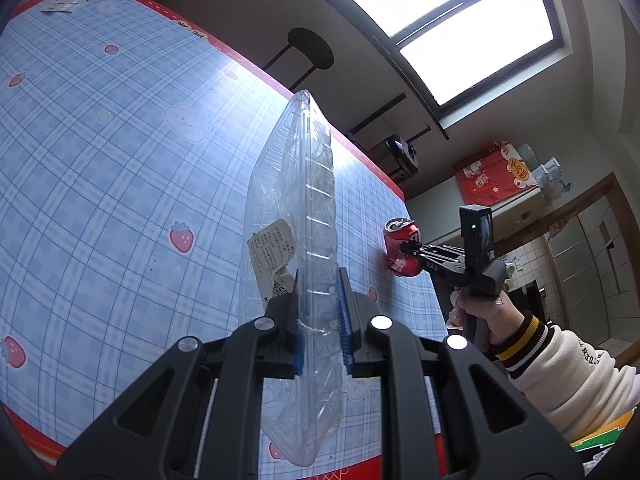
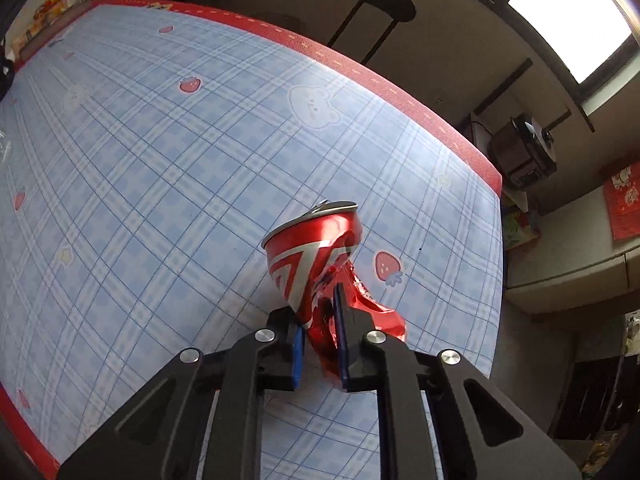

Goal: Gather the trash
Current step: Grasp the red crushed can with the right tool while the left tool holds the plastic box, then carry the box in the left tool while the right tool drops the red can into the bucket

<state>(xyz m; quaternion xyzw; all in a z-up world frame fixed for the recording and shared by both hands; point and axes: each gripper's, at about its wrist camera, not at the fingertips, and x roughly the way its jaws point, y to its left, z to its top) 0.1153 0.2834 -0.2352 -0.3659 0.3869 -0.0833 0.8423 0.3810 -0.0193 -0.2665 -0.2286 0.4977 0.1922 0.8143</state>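
My left gripper (image 1: 320,300) is shut on a flattened clear plastic container (image 1: 296,208) with a white paper label, held edge-on above the table. My right gripper (image 2: 320,320) is shut on a crushed red soda can (image 2: 320,256), held above the table. In the left wrist view the right gripper (image 1: 408,254) and the red can (image 1: 400,252) show to the right, over the table's right part, with the person's hand behind them.
The table (image 1: 100,140) has a blue plaid cloth with strawberries and a red border. A small paper scrap (image 1: 58,6) lies at its far left corner. A black stool (image 2: 384,4) stands beyond the far edge. Snack bags (image 2: 60,0) lie at the far left.
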